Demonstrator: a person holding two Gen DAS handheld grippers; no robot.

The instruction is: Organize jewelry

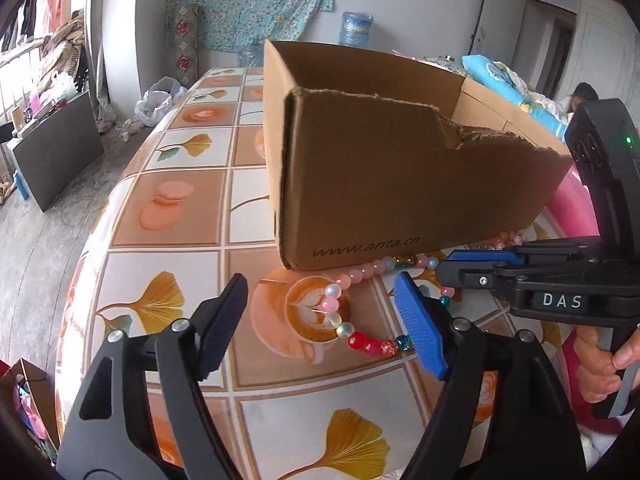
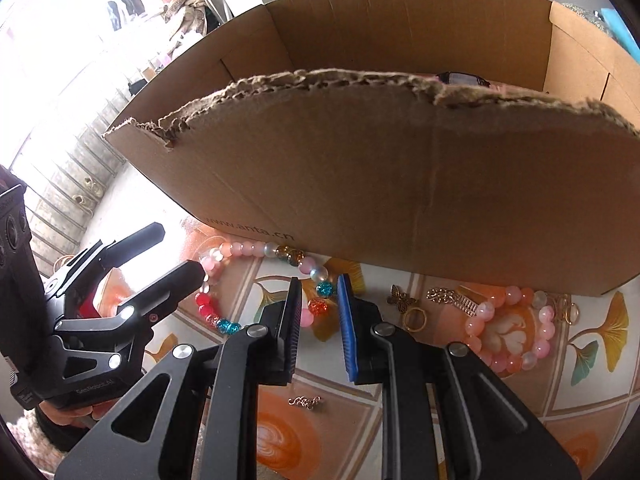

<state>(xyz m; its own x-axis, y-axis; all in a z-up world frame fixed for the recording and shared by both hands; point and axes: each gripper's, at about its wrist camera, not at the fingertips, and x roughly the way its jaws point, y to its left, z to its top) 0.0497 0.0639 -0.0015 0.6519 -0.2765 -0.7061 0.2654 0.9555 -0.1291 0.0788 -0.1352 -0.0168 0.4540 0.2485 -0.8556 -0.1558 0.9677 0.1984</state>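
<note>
A long strand of pink, pearly, red and teal beads (image 1: pixel 336 312) curls on the patterned tablecloth (image 1: pixel 188 208) in front of a torn cardboard box (image 1: pixel 400 184). My left gripper (image 1: pixel 320 328) is open, and a stretch of the strand lies between its fingers, clear of both pads. In the right wrist view my right gripper (image 2: pixel 318 316) hangs over another part of the same strand (image 2: pixel 318 306). Its jaws stand a narrow gap apart, and the beads beneath do not fill it. From the left wrist view the right gripper (image 1: pixel 442 268) reaches in from the right, held by a hand (image 1: pixel 600 364).
Near the box front lie a pink bead bracelet (image 2: pixel 516 336), a gold butterfly (image 2: pixel 402 298), a gold ring (image 2: pixel 414 320), a gold chain (image 2: pixel 444 296) and a small chain piece (image 2: pixel 306 402). The left gripper (image 2: pixel 176 252) sits close on the left. The table edge drops away at left.
</note>
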